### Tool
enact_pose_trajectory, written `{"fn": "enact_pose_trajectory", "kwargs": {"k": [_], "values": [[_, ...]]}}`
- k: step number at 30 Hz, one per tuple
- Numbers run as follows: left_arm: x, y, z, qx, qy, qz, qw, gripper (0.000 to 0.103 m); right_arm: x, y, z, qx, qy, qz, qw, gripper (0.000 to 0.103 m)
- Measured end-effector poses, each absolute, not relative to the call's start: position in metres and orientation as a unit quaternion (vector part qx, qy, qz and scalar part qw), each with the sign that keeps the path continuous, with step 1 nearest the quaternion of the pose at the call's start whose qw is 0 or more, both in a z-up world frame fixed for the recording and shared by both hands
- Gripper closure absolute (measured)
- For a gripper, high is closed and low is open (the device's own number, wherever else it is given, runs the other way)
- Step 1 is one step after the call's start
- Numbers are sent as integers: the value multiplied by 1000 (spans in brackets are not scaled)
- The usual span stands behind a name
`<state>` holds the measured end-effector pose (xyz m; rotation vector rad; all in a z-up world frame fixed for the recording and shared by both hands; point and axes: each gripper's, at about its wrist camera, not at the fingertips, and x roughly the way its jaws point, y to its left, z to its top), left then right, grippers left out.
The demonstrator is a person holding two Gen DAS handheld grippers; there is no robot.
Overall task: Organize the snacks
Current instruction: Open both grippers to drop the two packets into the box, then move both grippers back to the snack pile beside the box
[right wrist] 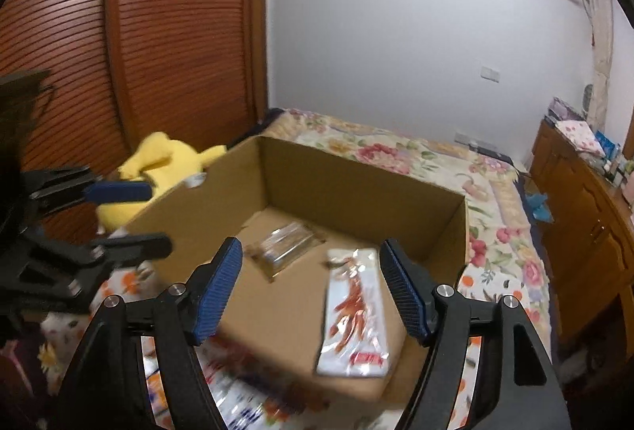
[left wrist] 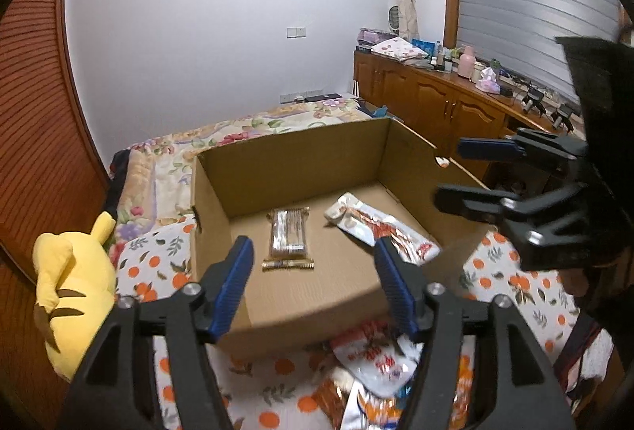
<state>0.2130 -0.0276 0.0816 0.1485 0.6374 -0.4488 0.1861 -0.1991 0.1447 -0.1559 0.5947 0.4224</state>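
An open cardboard box [left wrist: 293, 152] [right wrist: 356, 188] stands on the bed. Inside lie a clear-wrapped brown snack pack [left wrist: 288, 237] [right wrist: 283, 251] and a long white-and-red snack packet [left wrist: 380, 228] [right wrist: 356, 315]. My left gripper [left wrist: 313, 287] is open and empty, above the box's near wall. My right gripper [right wrist: 311, 287] is open and empty, over the box's near edge above the white packet; it also shows at the right of the left wrist view [left wrist: 471, 176]. Several more snack packets [left wrist: 372, 362] lie on the bedding in front of the box.
A yellow plush toy [left wrist: 75, 291] [right wrist: 166, 160] lies left of the box by the slatted wooden wardrobe [right wrist: 119, 33]. The orange-print sheet [left wrist: 515, 283] and floral quilt [right wrist: 416, 152] surround the box. A wooden cabinet [left wrist: 436, 97] with clutter runs along the right.
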Motion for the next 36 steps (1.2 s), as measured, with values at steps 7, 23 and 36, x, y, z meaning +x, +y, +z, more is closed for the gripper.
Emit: {"fn": "enact_pose_trajectory", "kwargs": {"k": [7,23,36], "values": [[164,-15,76,70,311,-213,923,29,124,-200,121,-61,307,227,922,29],[91,6,-11,47,367,-153,917,28,52,-180,54,-46,340,244,907,29],[83,28,-61,-29,418,-138,897,28,37,-184,25,-36,368,240,897,29]]}}
